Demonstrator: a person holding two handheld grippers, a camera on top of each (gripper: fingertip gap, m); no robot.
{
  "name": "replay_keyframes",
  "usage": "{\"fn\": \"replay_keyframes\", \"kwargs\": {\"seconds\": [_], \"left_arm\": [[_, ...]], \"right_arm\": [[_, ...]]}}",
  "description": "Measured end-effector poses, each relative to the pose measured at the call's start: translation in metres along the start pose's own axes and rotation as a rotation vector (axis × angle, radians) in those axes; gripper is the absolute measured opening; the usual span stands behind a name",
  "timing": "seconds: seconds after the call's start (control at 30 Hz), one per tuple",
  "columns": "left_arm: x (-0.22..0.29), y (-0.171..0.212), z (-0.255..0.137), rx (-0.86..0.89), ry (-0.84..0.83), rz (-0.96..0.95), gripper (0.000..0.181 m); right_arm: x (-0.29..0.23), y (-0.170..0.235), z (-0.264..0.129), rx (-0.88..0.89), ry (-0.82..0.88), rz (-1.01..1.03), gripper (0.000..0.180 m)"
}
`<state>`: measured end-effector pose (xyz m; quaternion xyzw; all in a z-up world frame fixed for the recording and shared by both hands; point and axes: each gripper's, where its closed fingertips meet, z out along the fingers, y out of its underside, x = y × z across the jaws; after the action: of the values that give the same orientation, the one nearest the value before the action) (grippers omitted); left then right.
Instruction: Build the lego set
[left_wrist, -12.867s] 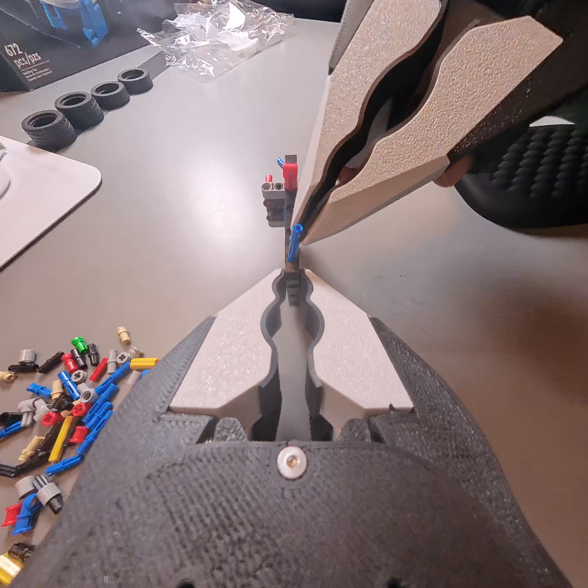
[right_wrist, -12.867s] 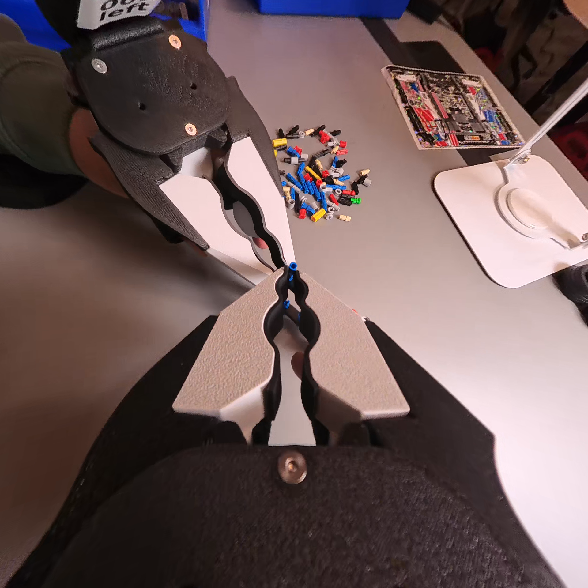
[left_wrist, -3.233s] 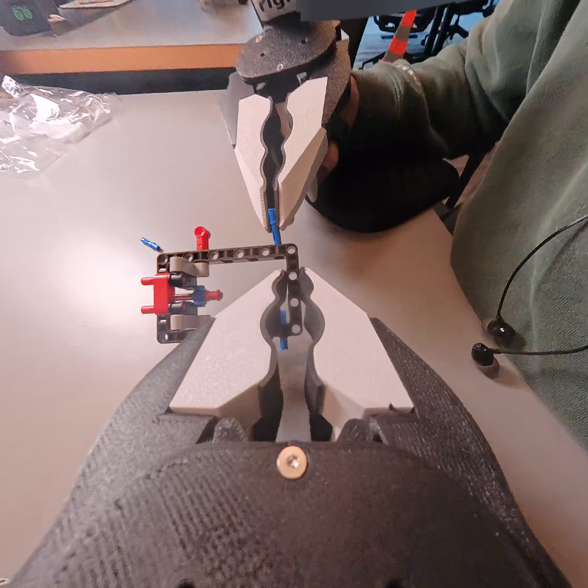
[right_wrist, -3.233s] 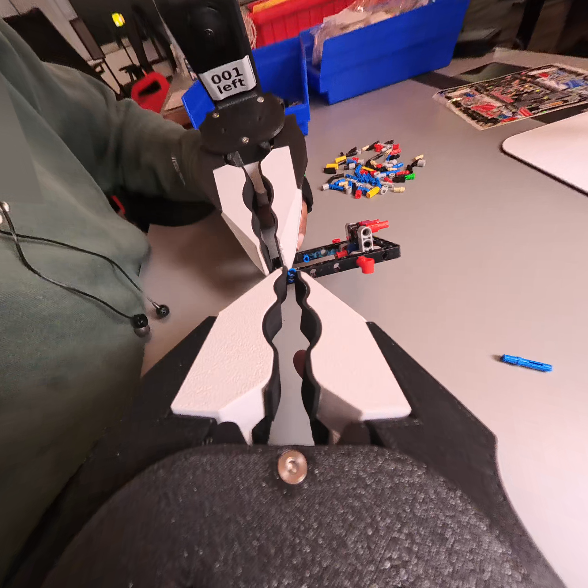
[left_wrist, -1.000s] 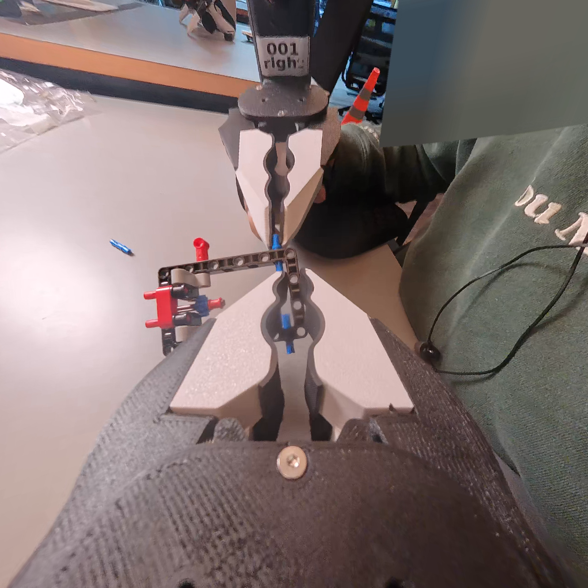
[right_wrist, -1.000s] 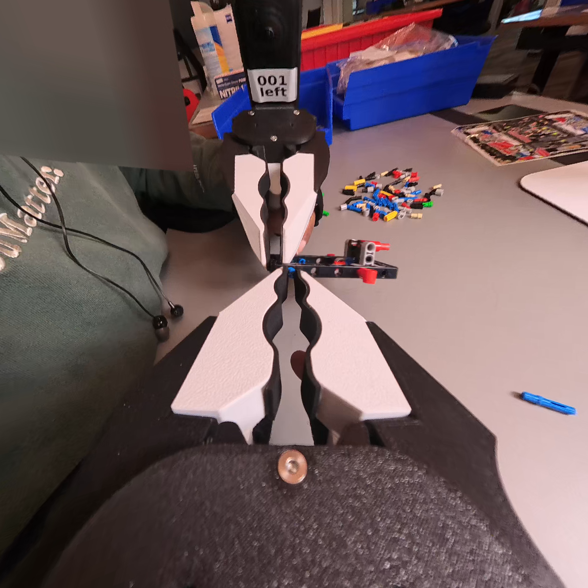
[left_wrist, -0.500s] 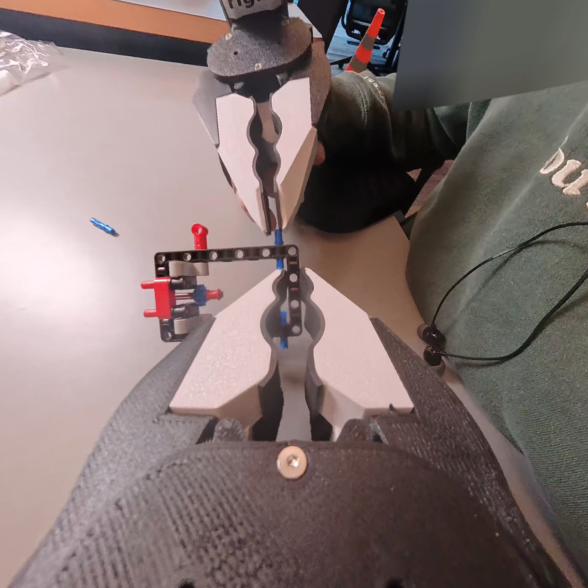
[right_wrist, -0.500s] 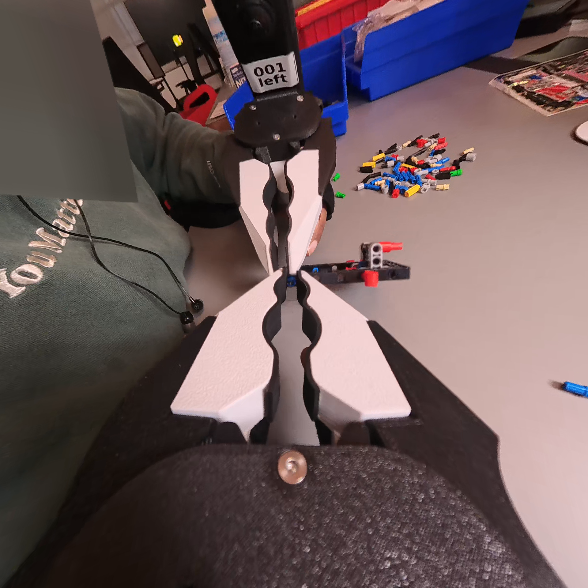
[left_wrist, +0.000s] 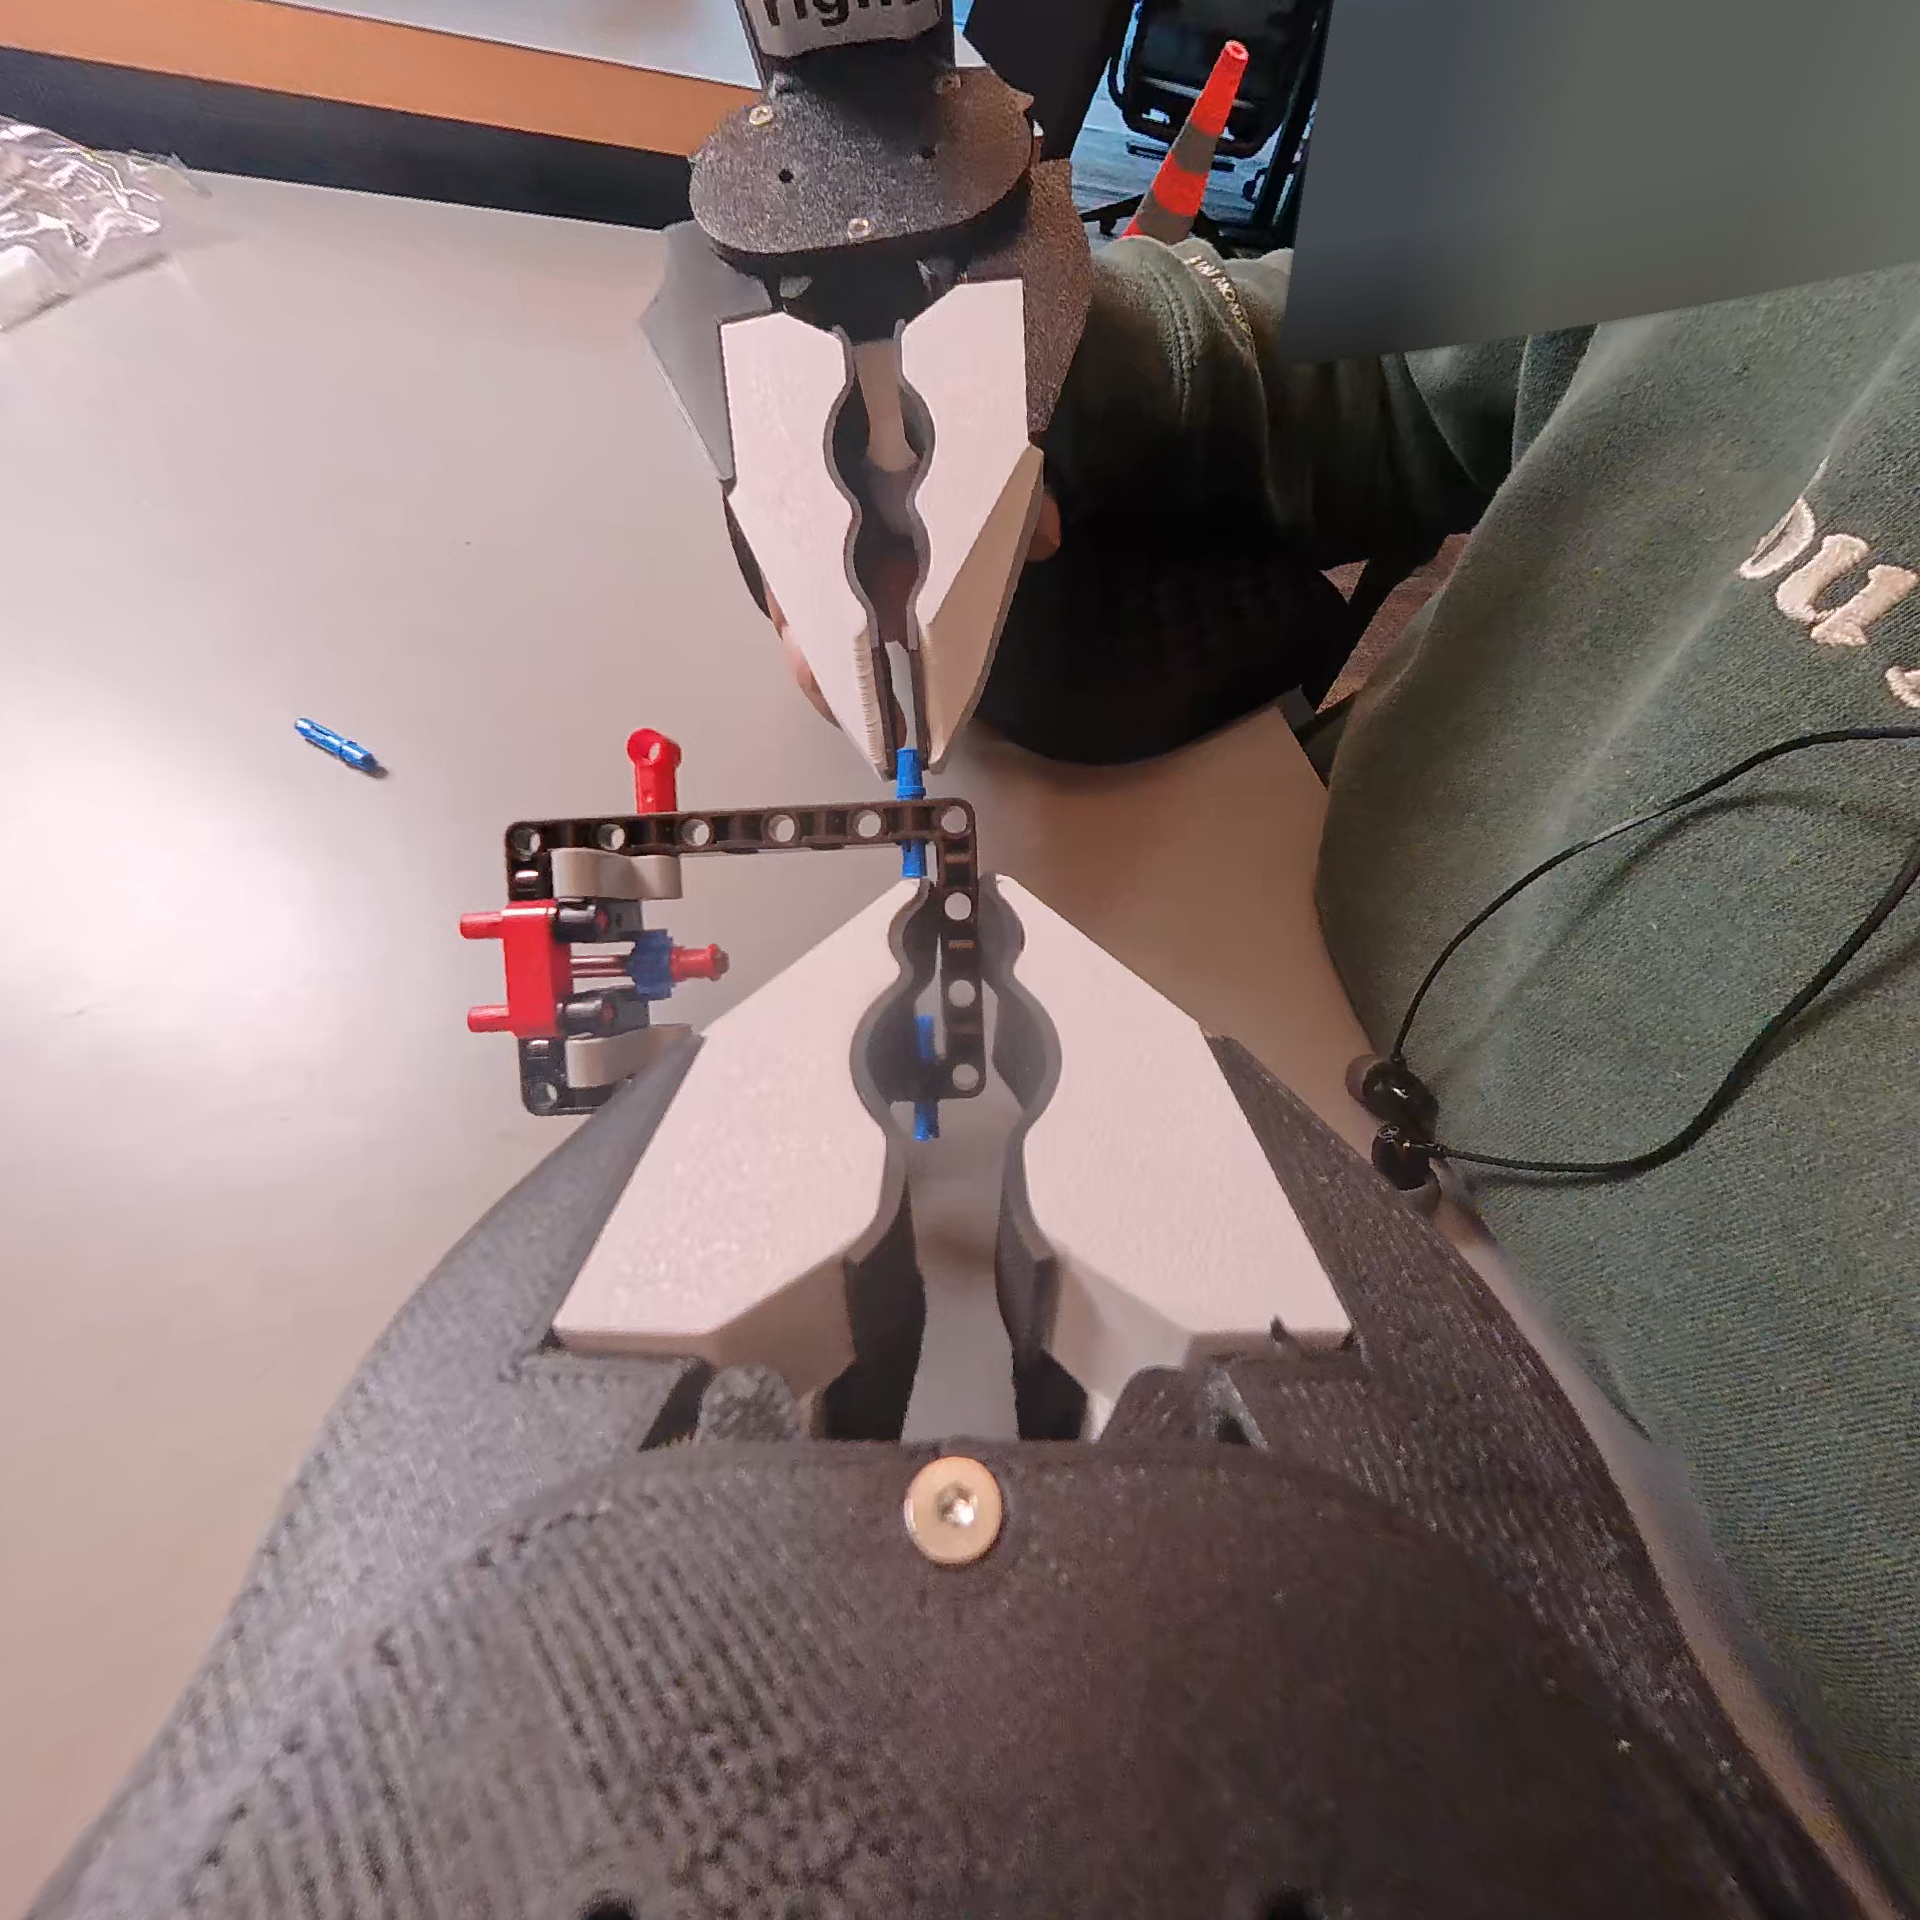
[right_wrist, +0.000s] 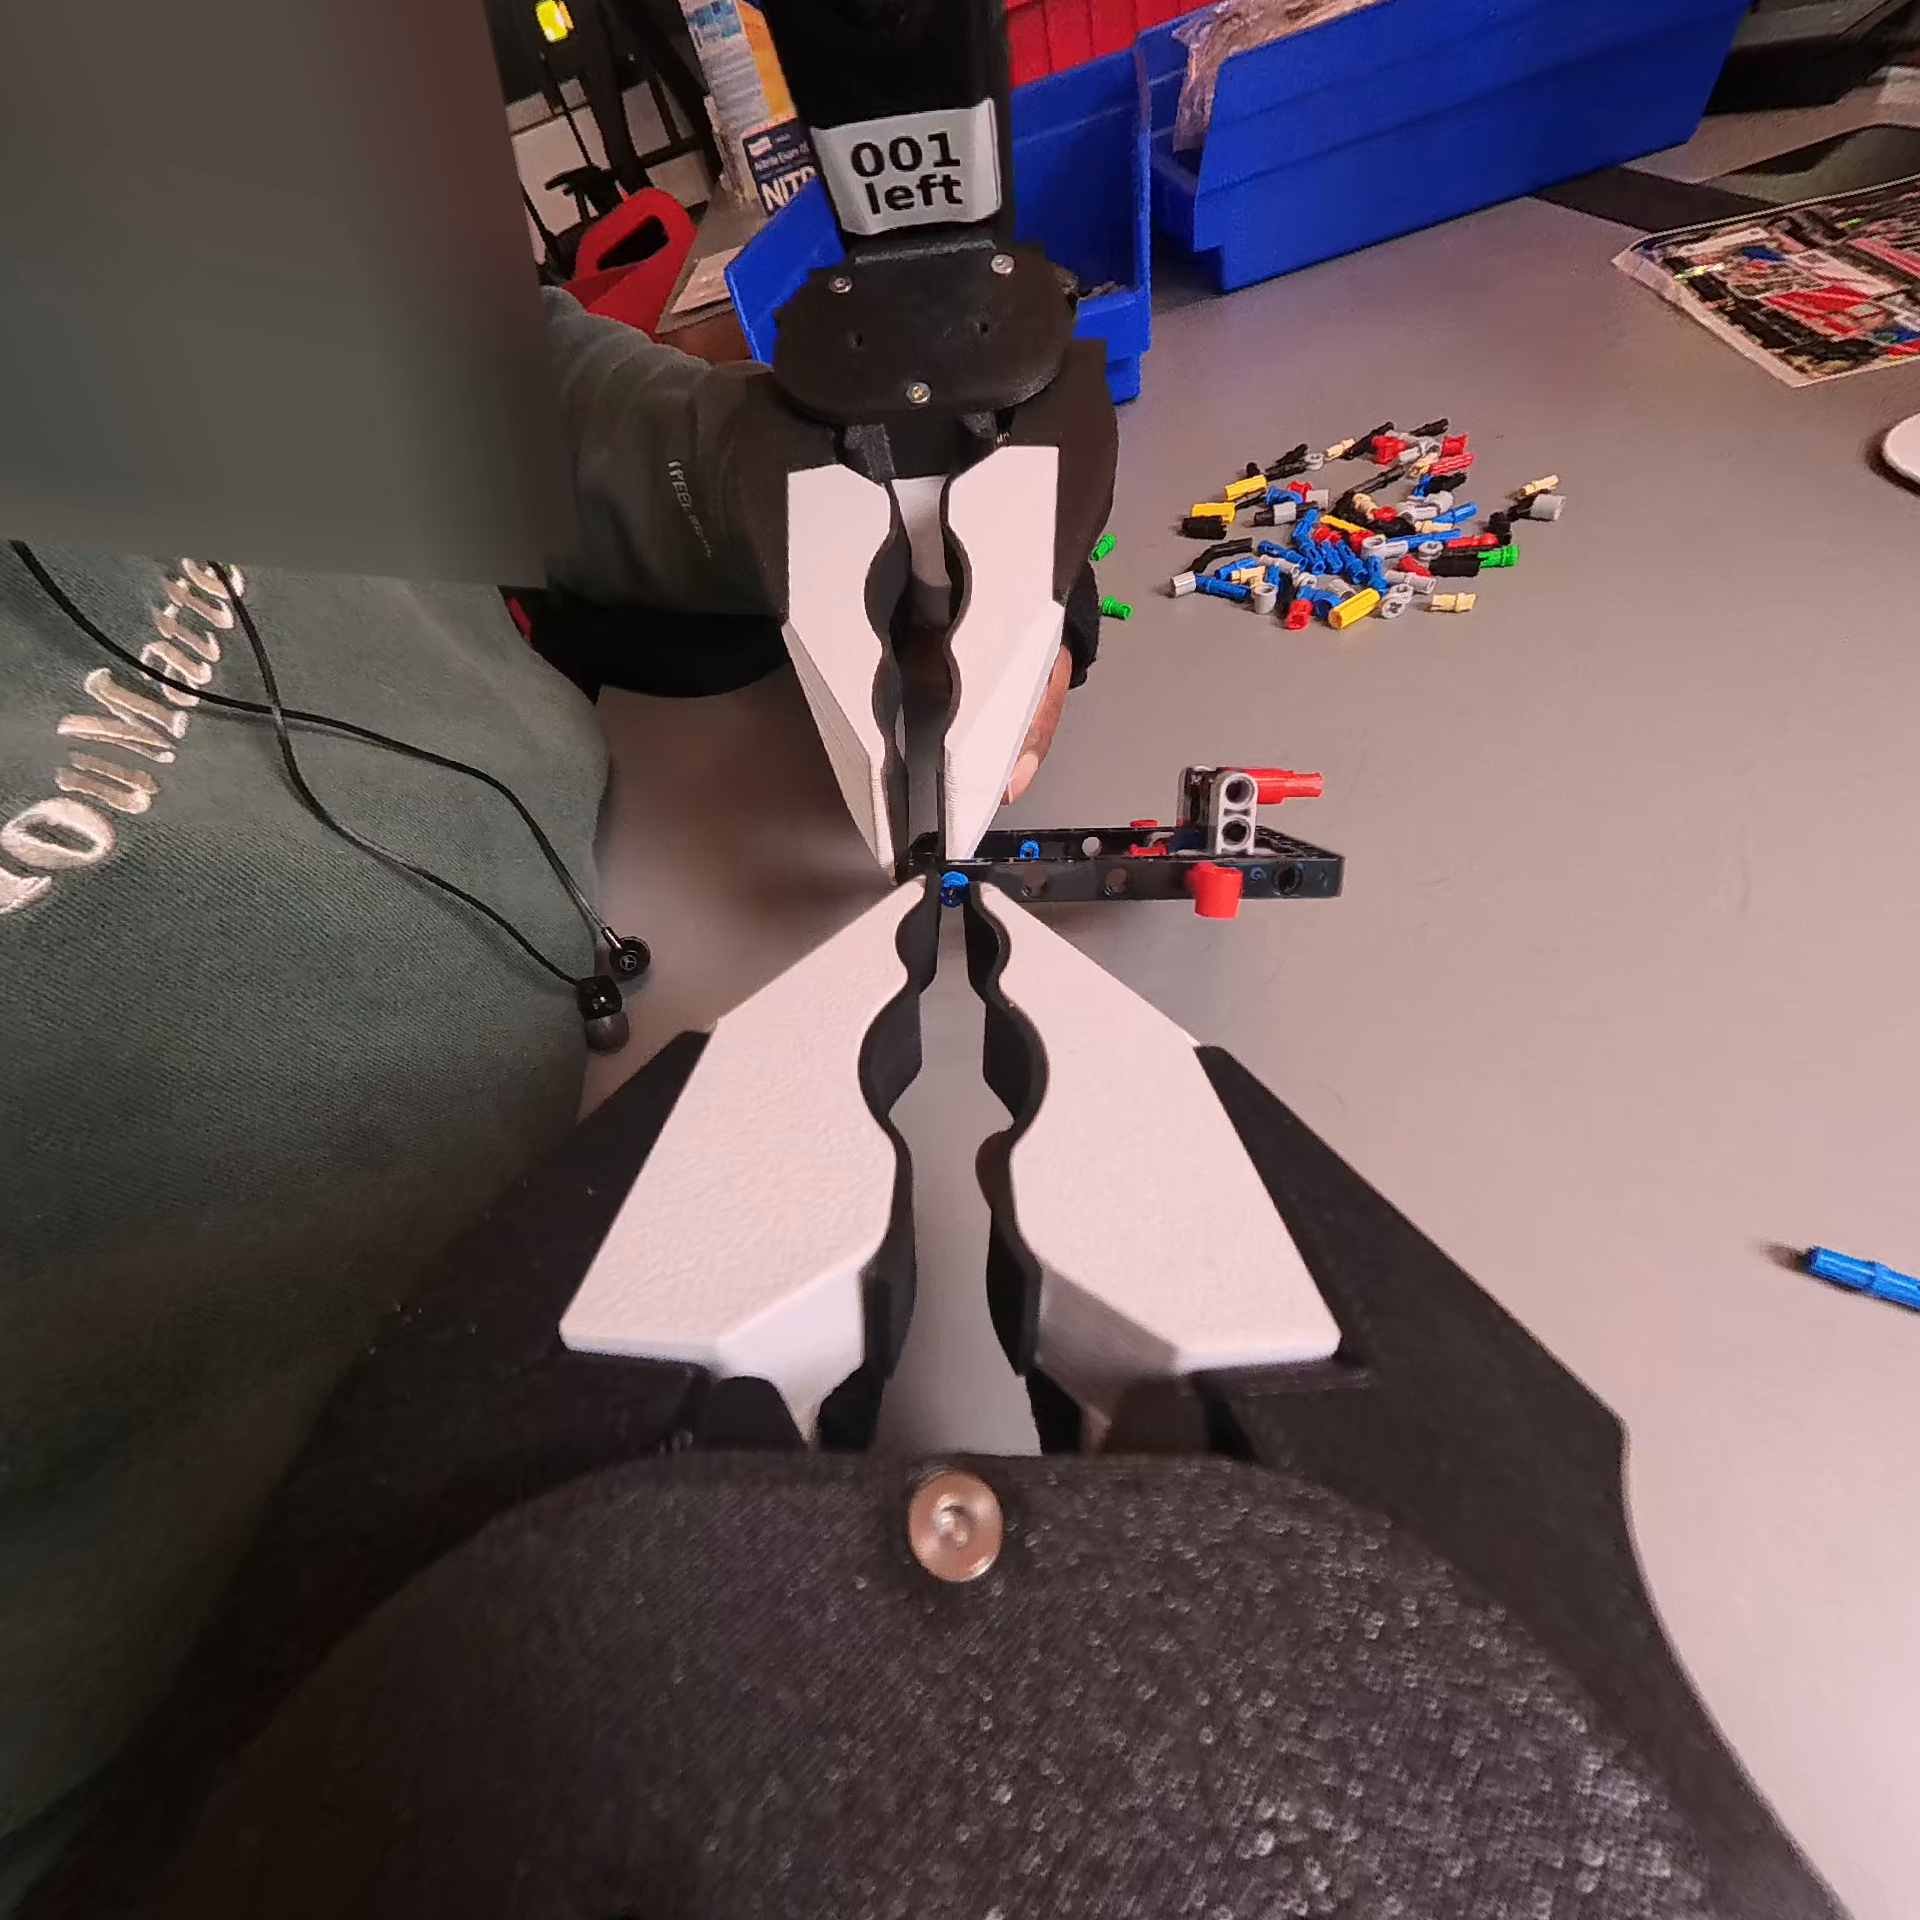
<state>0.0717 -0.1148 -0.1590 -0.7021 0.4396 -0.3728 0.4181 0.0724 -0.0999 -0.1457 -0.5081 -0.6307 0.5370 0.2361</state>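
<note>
Black lego frame (left_wrist: 727, 829), an open rectangle of holed beams, held clear above the grey table (left_wrist: 260, 468) with its plane roughly level; one short side runs between the fingers of the left gripper (left_wrist: 954, 894), whose jaws are closed narrowly on that beam. A blue pin (left_wrist: 910, 810) stands through a hole of the far long beam next to the held corner, its upper end caught between the tips of the right gripper (left_wrist: 908, 750), jaws drawn almost together on it; in the right wrist view the same pin (right_wrist: 952, 885) appears end-on just ahead of the right gripper's tips (right_wrist: 948, 902), with the left gripper (right_wrist: 921, 847) meeting them from above. A second blue pin (left_wrist: 925, 1081) sits in the held beam, inside the left gripper's finger hollow. At the frame's opposite end: grey connectors, a red block with two stubs (left_wrist: 525, 966), a small blue gear (left_wrist: 652, 961), and a red connector (left_wrist: 652, 769) rising from the long beam. A loose blue pin (left_wrist: 332, 729) lies on the table well apart. Farther off, a heap of mixed small parts (right_wrist: 1361, 540), blue bins (right_wrist: 1434, 125), a printed sheet (right_wrist: 1808, 281), crumpled clear bag (left_wrist: 73, 208). Person in green sweatshirt (left_wrist: 1662, 831) with black earphone cord (left_wrist: 1455, 1039) alongside
</note>
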Motion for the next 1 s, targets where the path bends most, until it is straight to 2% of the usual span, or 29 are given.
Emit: {"fn": "replay_keyframes", "kwargs": {"seconds": [0.17, 0.57, 1.0], "left_arm": [[0.004, 0.004, 0.003, -0.016, 0.010, 0.011, 0.005], [0.008, 0.016, 0.007, -0.067, 0.022, 0.015, 0.004], [0.005, 0.023, 0.006, -0.090, 0.008, 0.008, 0.004]], "right_arm": [[-0.001, 0.006, 0.002, -0.054, 0.007, -0.041, 0.001], [-0.003, 0.024, 0.009, -0.169, -0.044, 0.014, 0.001], [0.001, 0.029, 0.015, -0.195, -0.030, 0.019, 0.001]]}}
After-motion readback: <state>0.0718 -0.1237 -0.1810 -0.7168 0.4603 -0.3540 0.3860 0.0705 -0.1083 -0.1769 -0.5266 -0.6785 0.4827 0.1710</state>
